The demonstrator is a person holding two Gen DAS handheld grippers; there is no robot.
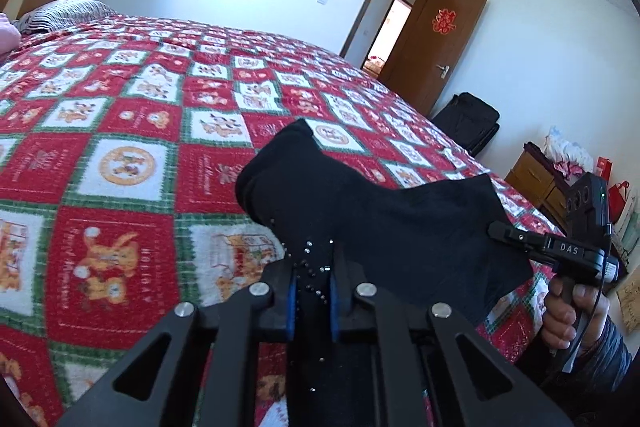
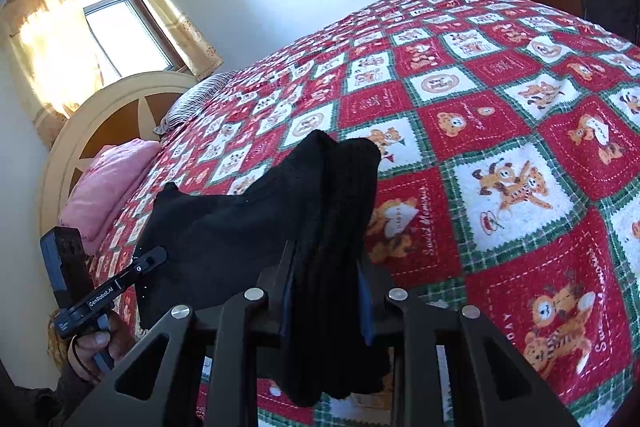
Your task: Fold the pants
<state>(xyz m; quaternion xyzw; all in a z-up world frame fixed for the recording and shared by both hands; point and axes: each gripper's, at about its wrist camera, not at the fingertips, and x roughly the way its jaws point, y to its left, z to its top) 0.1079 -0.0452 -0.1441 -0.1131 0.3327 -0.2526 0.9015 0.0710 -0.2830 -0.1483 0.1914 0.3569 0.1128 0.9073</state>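
Black pants (image 1: 400, 227) hang between the two grippers, lifted above a bed (image 1: 120, 147) spread with a red, white and green checked blanket printed with cartoon bears. In the left wrist view the left gripper (image 1: 313, 291) has its jaws drawn nearly together on a bunched edge of the cloth, with only a narrow strip of fabric, dotted with small shiny beads, showing between the blue pads. From there the fabric rises into a rounded fold and stretches to the right, where the right gripper (image 1: 496, 229) bites its far edge; a hand (image 1: 568, 315) wraps that tool's handle.

In the right wrist view the right gripper (image 2: 326, 291) has its jaws closed on a thicker wad of the pants (image 2: 248, 227), so they stand a little apart with cloth filling the gap and a loose end drooping below them. The fabric sags to the left toward the left gripper (image 2: 158, 255), which pinches the other edge, held by a hand (image 2: 96, 343) near the lower left corner.

At the head of the bed lie a pink pillow (image 2: 108, 183) and a striped pillow (image 2: 196, 95) against a rounded headboard (image 2: 116, 107), with a curtained window (image 2: 116, 27) behind. A brown door (image 1: 436, 47) stands open on the far wall, and a dark bag (image 1: 472, 119) sits beside it.
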